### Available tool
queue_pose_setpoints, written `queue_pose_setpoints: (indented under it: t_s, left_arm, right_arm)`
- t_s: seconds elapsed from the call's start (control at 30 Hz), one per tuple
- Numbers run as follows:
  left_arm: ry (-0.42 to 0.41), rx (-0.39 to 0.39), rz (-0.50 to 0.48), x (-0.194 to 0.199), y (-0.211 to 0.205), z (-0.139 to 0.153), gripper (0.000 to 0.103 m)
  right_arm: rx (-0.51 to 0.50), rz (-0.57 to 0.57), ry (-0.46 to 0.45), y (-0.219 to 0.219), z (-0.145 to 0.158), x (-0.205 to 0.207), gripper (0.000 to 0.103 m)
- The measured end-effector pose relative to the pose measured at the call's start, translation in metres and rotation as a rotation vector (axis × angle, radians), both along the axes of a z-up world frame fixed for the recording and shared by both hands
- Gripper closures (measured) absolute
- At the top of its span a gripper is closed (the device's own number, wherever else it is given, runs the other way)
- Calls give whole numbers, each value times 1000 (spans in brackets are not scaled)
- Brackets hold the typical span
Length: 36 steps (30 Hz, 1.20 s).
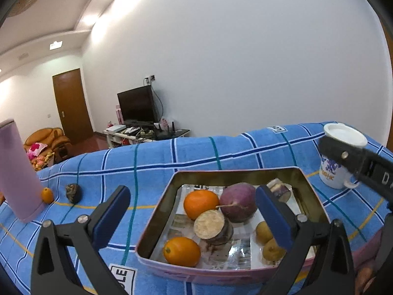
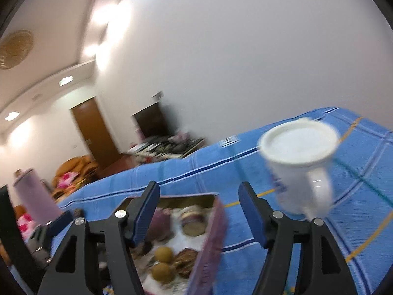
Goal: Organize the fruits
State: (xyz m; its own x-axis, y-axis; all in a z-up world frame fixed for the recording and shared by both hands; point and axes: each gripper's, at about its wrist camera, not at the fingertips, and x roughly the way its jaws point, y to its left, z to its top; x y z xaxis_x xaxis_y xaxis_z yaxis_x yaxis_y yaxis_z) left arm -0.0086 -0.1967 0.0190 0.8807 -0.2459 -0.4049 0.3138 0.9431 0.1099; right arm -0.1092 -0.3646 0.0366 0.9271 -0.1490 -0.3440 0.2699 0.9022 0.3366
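- Grippers: left gripper (image 1: 194,211) wide open, empty; right gripper (image 2: 199,211) part open, empty.
- Tin (image 1: 312,196) holds fruit, directly under both.
- Kumquat (image 1: 47,195) lies loose far left, nearer left gripper.

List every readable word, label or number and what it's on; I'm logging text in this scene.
"LE": white tag on the blue checked cloth, cut off by the frame edge.
"D": the other gripper's black arm, rest out of view.
Mug: green lettering too blurred to read.
White tag at the cloth's far edge: too small.
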Motion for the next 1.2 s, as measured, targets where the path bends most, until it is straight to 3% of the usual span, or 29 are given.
queue_pose_setpoints:
  t_s: [0.23, 0.57, 1.2]
  left_arm:
    - [-52, -20, 34, -15, 12, 3, 0]
    - [-65, -15, 48, -38, 32, 3, 0]
    - [-70, 33, 103, -56, 89, 1, 0]
  right_arm:
    - [-135, -138, -23, 17, 7, -18, 35]
    - [-219, -170, -7, 35, 12, -32, 35]
    - [-192, -123, 61, 91, 6, -39, 35]
